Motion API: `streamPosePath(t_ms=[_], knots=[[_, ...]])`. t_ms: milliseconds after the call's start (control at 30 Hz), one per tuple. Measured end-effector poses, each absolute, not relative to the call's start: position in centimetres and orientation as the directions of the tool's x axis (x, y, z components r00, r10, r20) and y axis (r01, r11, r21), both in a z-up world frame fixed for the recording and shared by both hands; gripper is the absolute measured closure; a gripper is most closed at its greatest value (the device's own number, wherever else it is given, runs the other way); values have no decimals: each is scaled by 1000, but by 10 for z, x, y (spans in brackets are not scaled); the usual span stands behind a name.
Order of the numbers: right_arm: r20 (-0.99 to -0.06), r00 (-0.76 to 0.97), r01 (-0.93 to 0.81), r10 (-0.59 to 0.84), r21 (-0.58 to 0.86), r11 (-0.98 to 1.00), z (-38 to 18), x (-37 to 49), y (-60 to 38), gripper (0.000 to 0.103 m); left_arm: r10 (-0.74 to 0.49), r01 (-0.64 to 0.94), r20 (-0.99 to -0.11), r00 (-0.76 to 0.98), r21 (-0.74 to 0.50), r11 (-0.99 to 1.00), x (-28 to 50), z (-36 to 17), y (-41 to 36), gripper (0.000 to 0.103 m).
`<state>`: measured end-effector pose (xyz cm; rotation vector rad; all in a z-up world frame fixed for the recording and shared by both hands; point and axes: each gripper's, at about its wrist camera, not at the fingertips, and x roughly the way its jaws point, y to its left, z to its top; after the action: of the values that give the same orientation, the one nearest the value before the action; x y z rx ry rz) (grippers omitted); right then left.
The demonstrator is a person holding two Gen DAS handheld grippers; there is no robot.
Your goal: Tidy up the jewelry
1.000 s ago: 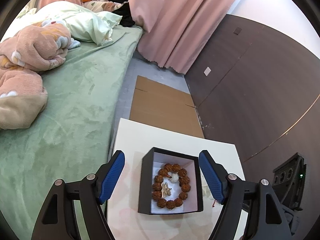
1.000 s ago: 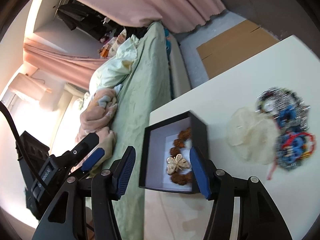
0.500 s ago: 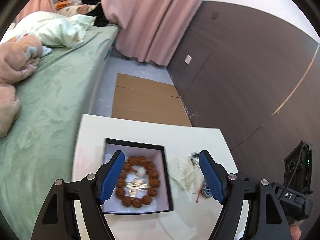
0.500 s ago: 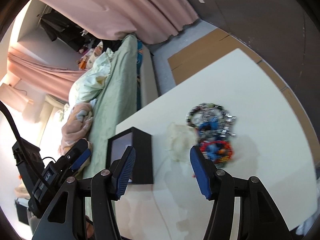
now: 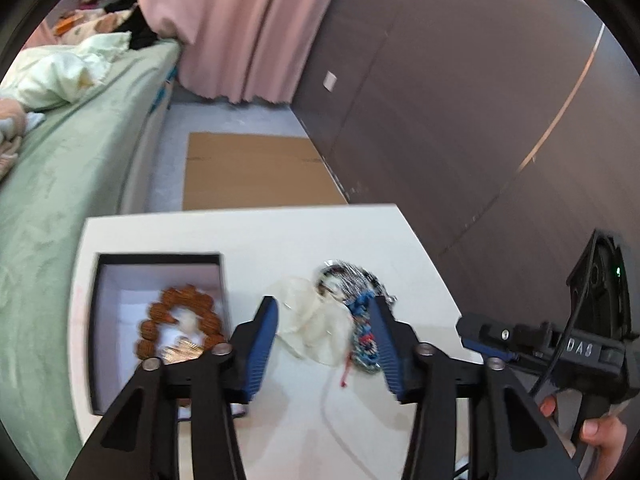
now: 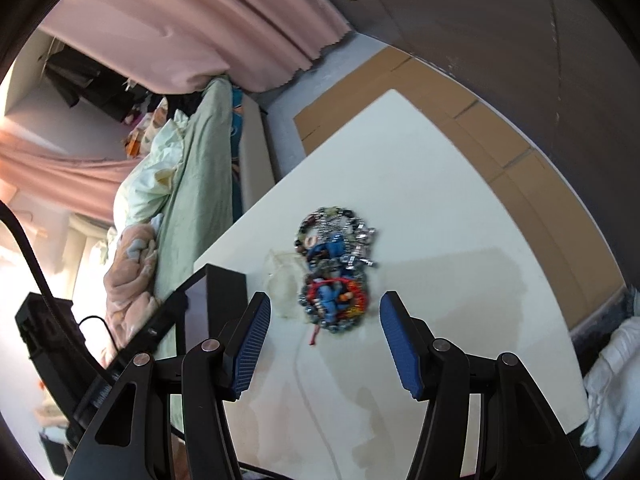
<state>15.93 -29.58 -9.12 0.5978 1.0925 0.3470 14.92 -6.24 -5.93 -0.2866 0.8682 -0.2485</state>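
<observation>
Left wrist: round brown wooden-looking beads (image 5: 180, 320), square black box (image 5: 96, 320)

Black angular left tongs (image 5: 322, 344) wear ribbed blue pads (image 5: 262, 344) and silver screws; lower right, bare fingers (image 5: 600, 436) grip the other black handle, lettered "DAS".

The only legible marking is the raised lettering "DAS" on the black body of the right gripper (image 5: 486, 334), seen at the lower right of the left wrist view; no other text, label or number can be read in either view.
</observation>
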Motion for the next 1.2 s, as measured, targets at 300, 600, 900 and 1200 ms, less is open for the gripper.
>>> streamPosePath(t_ms=[300, 600, 900, 1200], knots=[[-735, 386, 65, 558, 625, 778, -114, 169, -304, 45, -337, 119, -748, 572, -331, 936, 152, -79, -86, 66], [-759, 340, 63, 555, 608, 792, -131, 182, -290, 47, -323, 83, -756, 569, -338, 937, 154, -83, -80, 71], [-749, 309, 74, 586, 634, 770, -147, 194, -281, 94, -314, 74, -761, 567, -333, 940, 155, -81, -75, 71], [-664, 410, 48, 625, 700, 712, -119, 180, -298, 94, -318, 89, -777, 544, -323, 942, 157, -88, -85, 71]])
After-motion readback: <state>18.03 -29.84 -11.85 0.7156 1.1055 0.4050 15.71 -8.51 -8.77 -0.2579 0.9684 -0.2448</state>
